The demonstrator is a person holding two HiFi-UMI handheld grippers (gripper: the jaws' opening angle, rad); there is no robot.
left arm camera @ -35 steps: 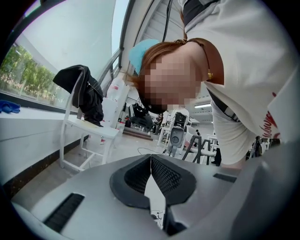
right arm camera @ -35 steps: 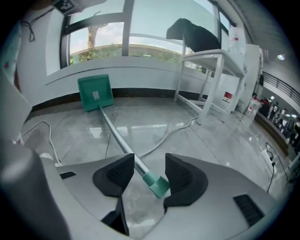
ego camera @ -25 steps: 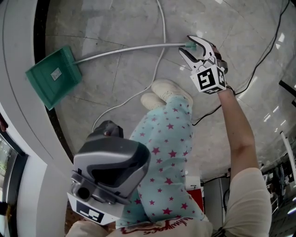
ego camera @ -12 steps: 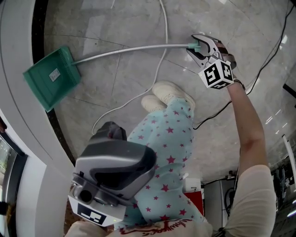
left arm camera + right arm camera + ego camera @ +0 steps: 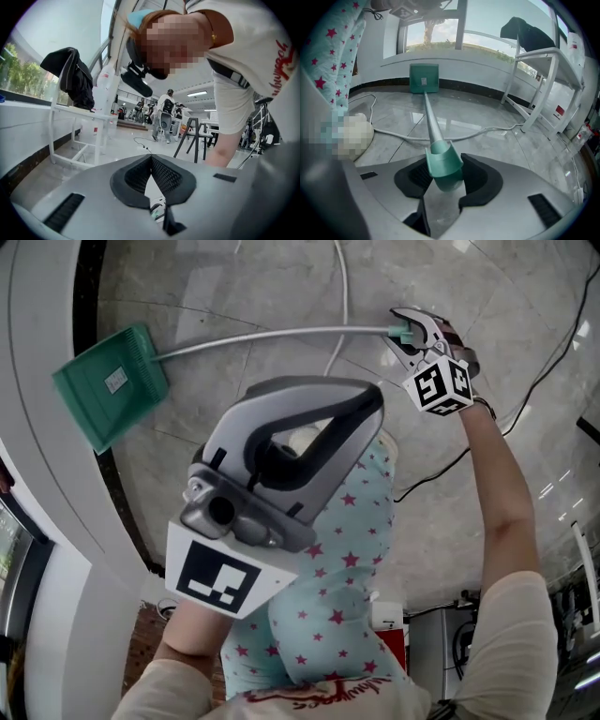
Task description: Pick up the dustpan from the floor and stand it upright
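Note:
The green dustpan [image 5: 111,385] lies flat on the marble floor at the left, beside the curved wall. Its long grey handle [image 5: 272,337] runs right to a green end cap [image 5: 401,332]. My right gripper [image 5: 412,334] is down at that cap. In the right gripper view its jaws have just been closing, and the cap [image 5: 444,164] sits between the pads with both sides touching. The pan [image 5: 424,78] shows far off against the wall. My left gripper [image 5: 370,399] hovers over the person's legs, its fingertips [image 5: 151,158] meeting with nothing between them.
A white cable [image 5: 342,296] crosses under the handle. A black cable [image 5: 553,324] trails at the right. The person's star-patterned trouser leg [image 5: 347,549] stands mid-floor. A white rack [image 5: 543,79] with a dark jacket [image 5: 529,33] stands to the right.
My left gripper has swung from the lower left to the picture's middle, now covering the shoes. The right gripper has dropped to the handle's end and its jaws have narrowed onto the green cap.

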